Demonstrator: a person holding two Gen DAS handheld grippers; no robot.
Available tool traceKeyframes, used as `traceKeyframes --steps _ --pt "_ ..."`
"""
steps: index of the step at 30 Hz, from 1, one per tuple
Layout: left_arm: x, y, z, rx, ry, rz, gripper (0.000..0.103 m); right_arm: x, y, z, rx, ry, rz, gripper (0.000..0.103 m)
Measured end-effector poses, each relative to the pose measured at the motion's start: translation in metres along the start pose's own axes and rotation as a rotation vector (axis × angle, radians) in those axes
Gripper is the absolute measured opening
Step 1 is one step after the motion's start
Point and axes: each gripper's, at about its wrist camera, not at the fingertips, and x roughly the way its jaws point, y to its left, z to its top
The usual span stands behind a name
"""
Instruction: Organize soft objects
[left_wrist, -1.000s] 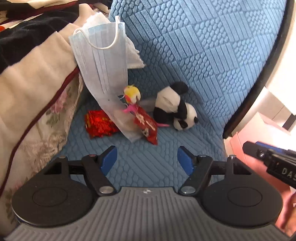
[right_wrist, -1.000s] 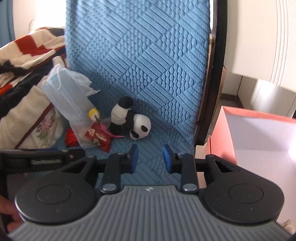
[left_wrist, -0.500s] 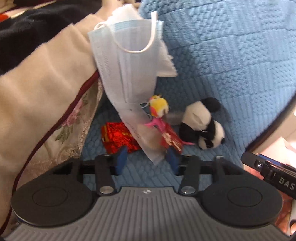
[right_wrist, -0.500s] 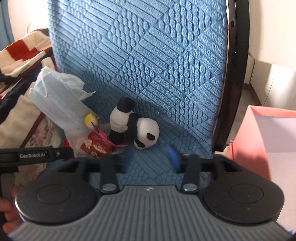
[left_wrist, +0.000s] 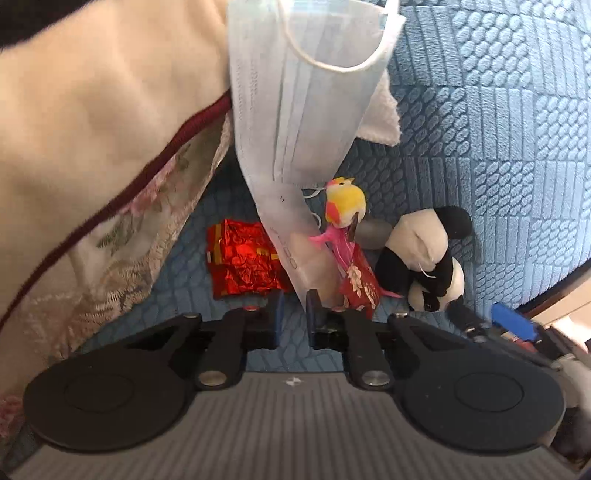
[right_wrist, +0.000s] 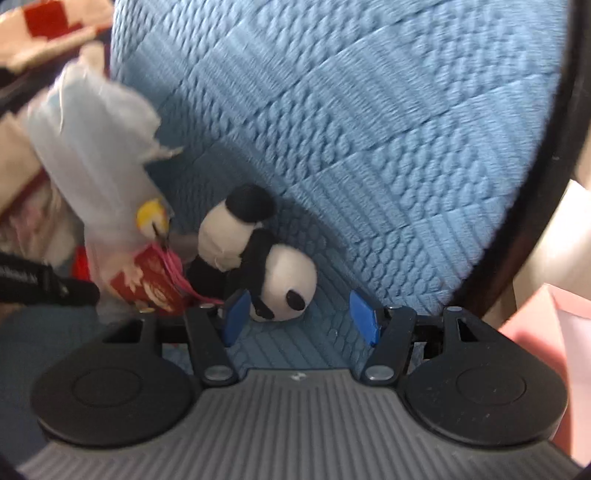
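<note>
- Blue pads of the left hand-held gripper are closing to a narrow gap at the low tip of the mask; whether they pinch it yet I cannot tell.
- Right hand-held gripper stands about half open, nothing between its pads, the panda just ahead with its head by the left pad.
- To take the panda well, I would centre the head or body between the pads before closing, since plush squashes and slips out of a shallow bite.
- Red packet and chick lie touching the mask, so a careless pull may drag them along.
- Foil pack sits beside them on the blue seat.
- Farther off, the mask hangs from the cream blanket.
</note>
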Motion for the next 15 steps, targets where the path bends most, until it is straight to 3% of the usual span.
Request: traceKeyframes --steps 6,15 --pt "0.007 0.007 -0.006 -0.086 0.038 -0.078 0.015 0.024 0.000 0.000 0.022 0.031 0.011 0.062" --pt "0.019 0.015 -0.011 -0.171 0.039 -0.089 0.015 0.041 0.000 0.008 0.014 0.044 0.032 0.062"
